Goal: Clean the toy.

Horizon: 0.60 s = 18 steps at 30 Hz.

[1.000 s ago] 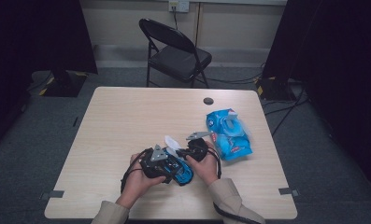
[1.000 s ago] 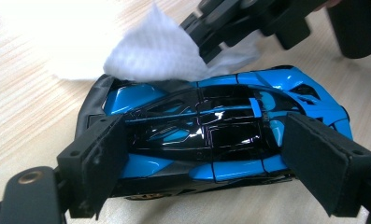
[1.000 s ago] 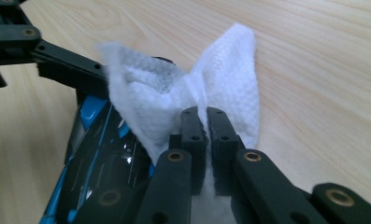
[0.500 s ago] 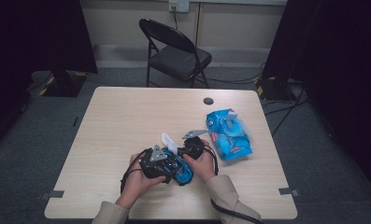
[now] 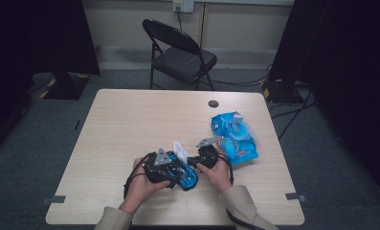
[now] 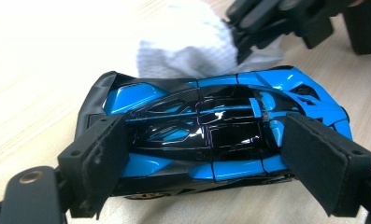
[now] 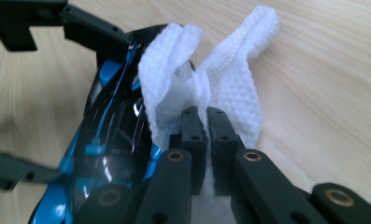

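Left hand-held gripper (image 6: 206,154): clamped wide across blue toy car (image 6: 211,135).
Right hand-held gripper (image 7: 203,122): pinched tight on white wipe (image 7: 206,84), touching car's side.

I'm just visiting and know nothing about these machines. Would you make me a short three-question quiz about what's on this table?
1. True or false: the left gripper has its jaws set on either side of the blue toy car.
2. What does the right gripper pinch? A) a white wipe B) a sponge C) a pen
3. Fill in: the blue wipes pack lies on the table at the person's ____ side.

Key: 1 true; 2 A; 3 right.
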Motion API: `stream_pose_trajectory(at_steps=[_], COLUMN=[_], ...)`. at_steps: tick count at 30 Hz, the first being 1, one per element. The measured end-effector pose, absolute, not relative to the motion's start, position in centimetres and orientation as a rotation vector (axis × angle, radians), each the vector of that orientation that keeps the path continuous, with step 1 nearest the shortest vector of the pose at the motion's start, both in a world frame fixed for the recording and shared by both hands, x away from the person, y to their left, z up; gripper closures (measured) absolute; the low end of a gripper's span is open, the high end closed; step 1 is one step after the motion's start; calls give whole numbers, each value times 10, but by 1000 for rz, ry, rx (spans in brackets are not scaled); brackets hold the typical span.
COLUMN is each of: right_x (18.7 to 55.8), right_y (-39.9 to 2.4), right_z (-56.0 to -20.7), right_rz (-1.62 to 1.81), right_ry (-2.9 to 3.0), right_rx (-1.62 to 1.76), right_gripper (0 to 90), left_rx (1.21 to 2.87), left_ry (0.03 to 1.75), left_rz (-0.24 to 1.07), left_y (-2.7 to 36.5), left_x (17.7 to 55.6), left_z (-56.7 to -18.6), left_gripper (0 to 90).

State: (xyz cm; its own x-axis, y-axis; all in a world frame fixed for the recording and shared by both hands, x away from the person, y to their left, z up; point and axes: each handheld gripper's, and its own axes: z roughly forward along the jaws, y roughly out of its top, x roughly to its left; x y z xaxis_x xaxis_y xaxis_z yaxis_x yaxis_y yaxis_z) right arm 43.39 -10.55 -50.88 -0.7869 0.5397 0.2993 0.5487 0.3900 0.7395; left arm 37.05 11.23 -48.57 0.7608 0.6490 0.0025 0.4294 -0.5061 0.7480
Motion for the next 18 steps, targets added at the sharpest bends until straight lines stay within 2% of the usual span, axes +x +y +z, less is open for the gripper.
stream_pose_trajectory(at_steps=[18], right_x=[408], right_y=[-130], right_z=[-507], right_rz=[-1397], right_ry=[-2670], right_rx=[-993], right_gripper=[877], left_rx=[2187], left_ry=[808], left_rz=[364], left_y=[111], left_x=[371], left_z=[-485], left_gripper=[150])
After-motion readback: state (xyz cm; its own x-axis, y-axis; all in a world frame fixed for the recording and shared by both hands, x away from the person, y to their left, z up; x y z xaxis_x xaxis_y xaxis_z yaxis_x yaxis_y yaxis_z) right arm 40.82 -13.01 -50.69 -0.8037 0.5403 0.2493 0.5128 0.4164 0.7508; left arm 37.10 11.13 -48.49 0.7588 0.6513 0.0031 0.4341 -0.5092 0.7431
